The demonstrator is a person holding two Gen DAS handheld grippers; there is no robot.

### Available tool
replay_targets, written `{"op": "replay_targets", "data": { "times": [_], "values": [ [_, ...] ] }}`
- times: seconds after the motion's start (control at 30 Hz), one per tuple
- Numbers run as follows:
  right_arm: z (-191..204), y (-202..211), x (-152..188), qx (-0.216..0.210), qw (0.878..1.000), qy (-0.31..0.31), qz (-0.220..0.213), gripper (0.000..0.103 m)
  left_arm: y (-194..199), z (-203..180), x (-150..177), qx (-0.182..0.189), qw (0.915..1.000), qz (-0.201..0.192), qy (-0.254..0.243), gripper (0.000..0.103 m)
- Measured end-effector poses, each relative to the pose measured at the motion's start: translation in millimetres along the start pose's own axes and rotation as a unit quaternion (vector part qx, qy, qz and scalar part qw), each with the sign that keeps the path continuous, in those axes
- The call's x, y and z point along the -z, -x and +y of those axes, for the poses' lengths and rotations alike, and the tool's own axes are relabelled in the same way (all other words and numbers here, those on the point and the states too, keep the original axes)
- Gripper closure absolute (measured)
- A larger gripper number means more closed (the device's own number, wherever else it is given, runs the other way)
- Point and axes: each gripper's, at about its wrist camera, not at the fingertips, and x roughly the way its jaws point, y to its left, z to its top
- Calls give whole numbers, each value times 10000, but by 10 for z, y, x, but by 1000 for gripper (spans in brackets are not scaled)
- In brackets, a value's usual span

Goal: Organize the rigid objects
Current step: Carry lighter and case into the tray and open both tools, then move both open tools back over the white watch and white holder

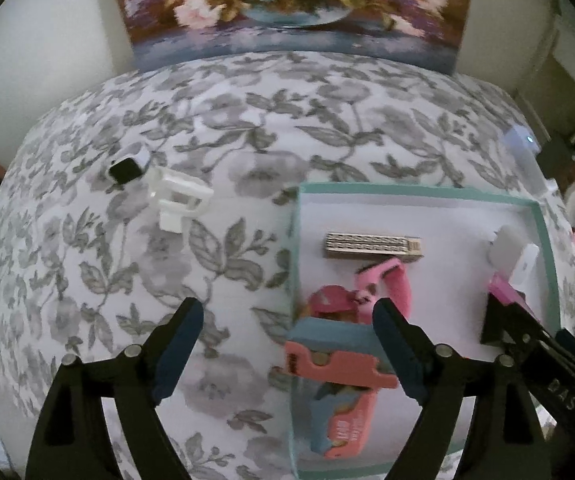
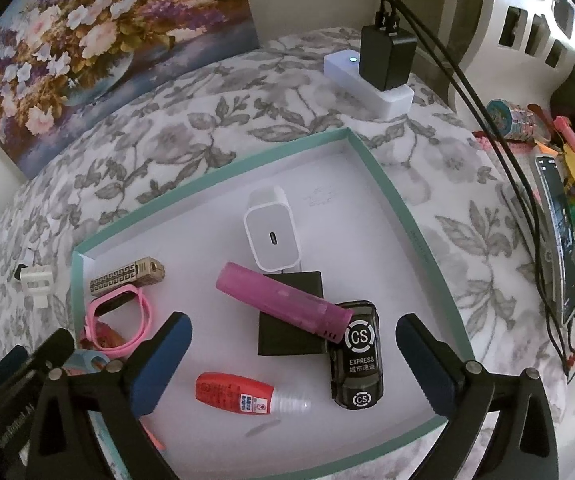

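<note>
Tray (image 2: 387, 188), teal-rimmed, on floral cloth (image 1: 247, 120): white charger (image 2: 271, 232) mid-tray; pink tube (image 2: 283, 300) across black box (image 2: 287, 340); toy car (image 2: 357, 356) and red bottle (image 2: 235, 394) toward near edge; pink band (image 2: 121, 320), patterned lighter (image 2: 127, 276) by left wall. Outside, left: white clip (image 1: 179, 200), watch (image 1: 127, 166). Left gripper (image 1: 287, 344) and right gripper (image 2: 293, 360): jaws wide apart, empty.

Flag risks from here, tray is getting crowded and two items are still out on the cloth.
1. The pink tube lies tilted across the black block and against the toy car; a nudge could roll it.
2. The left gripper hangs over the tray wall, and its right finger could catch the pink case.
3. The white clip and smartwatch lie almost touching, so open jaws may snag both.
</note>
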Motion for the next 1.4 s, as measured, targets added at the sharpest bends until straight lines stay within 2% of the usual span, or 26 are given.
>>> {"op": "replay_targets", "data": {
  "times": [0.13, 0.57, 0.87, 1.03, 1.17, 1.4],
  "values": [
    [25, -9, 1, 9, 10000, 72, 15, 0, -1, 125, -20, -116, 9997, -57, 201, 7],
    [137, 12, -2, 71, 9995, 323, -27, 0, 12, 501, -85, -160, 9969, -73, 761, 7],
    [328, 46, 14, -170, 9985, 522, -12, 0, 89, 839, -159, -210, 9936, -198, 1089, 7],
    [529, 148, 33, -267, 9969, 720, -168, 0, 168, 1091, -202, -248, 9904, -326, 1319, 7],
    [803, 274, 67, -499, 9932, 1000, -339, 0, 224, 1335, -218, -367, 9872, -436, 1491, 7],
    [1325, 289, 203, -715, 9871, 1401, -302, 0, 234, 1859, -187, -586, 9794, -445, 1882, 7]
  ]
}}
